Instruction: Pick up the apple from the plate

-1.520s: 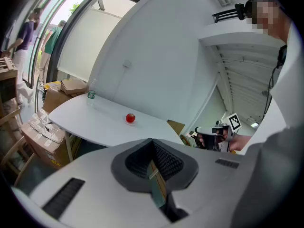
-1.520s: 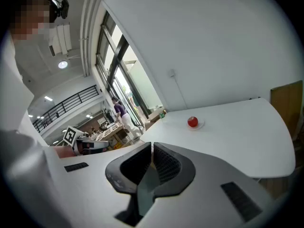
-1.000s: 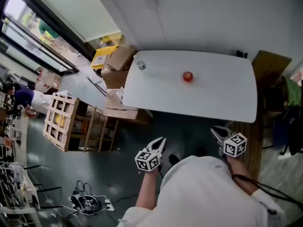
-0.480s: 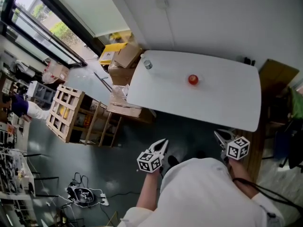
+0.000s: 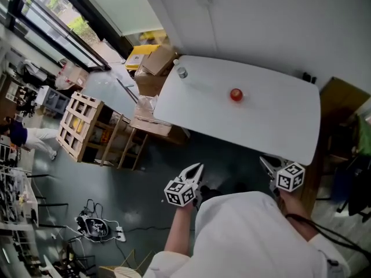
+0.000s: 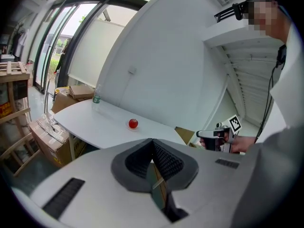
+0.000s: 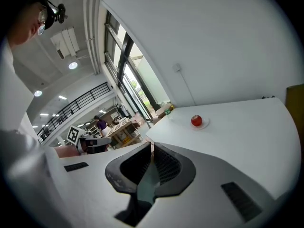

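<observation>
A red apple (image 5: 236, 94) sits on a small pale plate (image 7: 203, 125) near the middle of the white table (image 5: 278, 123). It also shows in the left gripper view as the apple (image 6: 133, 123) and in the right gripper view as the apple (image 7: 196, 120). Both grippers hang well short of the table's near edge, over the dark floor. My left gripper (image 5: 196, 169) is shut and holds nothing. My right gripper (image 5: 264, 161) is also shut and holds nothing. Each points toward the table, the jaws pressed together in both gripper views.
A small bottle (image 5: 182, 72) stands at the table's far left corner. Cardboard boxes (image 5: 152, 62) and a wooden crate (image 5: 81, 126) sit left of the table, and a brown cabinet (image 5: 342, 97) stands right of it. Cables (image 5: 95, 227) lie on the floor.
The head view has swung a little, so the room at the left has shifted. Both grippers stay shut and short of the table. The apple has not moved on its plate.
</observation>
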Available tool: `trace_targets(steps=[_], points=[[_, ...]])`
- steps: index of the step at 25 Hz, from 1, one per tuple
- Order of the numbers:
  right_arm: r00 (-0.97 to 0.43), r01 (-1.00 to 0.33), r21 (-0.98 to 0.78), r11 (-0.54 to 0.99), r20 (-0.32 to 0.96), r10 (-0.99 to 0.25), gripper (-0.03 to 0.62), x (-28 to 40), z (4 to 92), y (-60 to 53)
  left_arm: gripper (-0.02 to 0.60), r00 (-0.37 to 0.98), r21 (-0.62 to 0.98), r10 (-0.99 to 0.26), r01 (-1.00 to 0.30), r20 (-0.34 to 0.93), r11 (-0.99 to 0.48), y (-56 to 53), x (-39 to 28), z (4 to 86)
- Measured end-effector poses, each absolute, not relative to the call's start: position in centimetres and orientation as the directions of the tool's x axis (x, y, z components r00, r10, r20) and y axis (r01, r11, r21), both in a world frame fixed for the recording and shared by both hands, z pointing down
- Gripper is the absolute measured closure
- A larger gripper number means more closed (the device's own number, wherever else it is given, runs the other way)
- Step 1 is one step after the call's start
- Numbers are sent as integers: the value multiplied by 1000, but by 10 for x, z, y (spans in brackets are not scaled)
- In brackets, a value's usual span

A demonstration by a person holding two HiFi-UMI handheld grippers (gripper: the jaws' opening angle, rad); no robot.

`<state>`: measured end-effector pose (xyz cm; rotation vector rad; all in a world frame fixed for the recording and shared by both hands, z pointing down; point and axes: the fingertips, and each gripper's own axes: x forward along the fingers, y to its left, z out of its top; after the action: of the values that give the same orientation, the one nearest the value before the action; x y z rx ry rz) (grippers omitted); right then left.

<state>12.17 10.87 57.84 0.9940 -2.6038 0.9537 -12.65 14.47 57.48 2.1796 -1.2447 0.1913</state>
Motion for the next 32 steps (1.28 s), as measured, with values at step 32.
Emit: trace_targets(steps=[32], points=[[-642,-752,-511,416,427,-637,552,58,586,21,580,666,435,-616,-744,421,-507,6,-189,589]])
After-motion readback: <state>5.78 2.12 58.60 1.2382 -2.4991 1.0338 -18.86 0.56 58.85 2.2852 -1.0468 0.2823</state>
